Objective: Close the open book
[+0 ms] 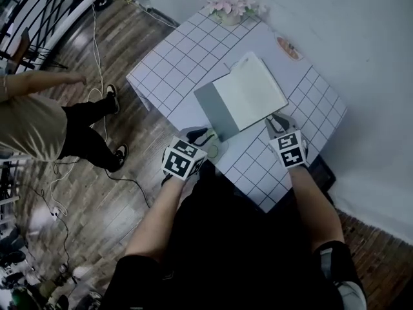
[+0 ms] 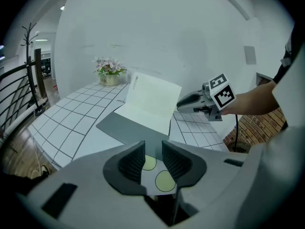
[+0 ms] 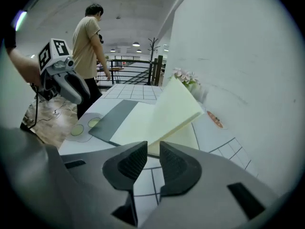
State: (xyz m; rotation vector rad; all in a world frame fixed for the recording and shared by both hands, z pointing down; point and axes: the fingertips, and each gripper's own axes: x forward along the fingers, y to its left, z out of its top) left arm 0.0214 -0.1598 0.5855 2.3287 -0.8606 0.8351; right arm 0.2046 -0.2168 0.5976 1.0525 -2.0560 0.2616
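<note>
Half closed at most: the book (image 1: 248, 95) has its pages tilted up, yet to fold over; left gripper (image 2: 153, 149) and right gripper (image 3: 153, 149) jaws slightly apart, gripping nothing

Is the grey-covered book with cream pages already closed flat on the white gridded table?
No: the grey-covered book lies open, with a sheaf of cream pages standing up at a slant.

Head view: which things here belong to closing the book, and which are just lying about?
Part of the job:
- open book with grey cover and cream pages
- left claw, empty
- right claw, empty

Just lying about:
- vase of pink flowers
- small orange oval piece
- grey sheet with two yellow-green circles
- standing person in a beige shirt
</note>
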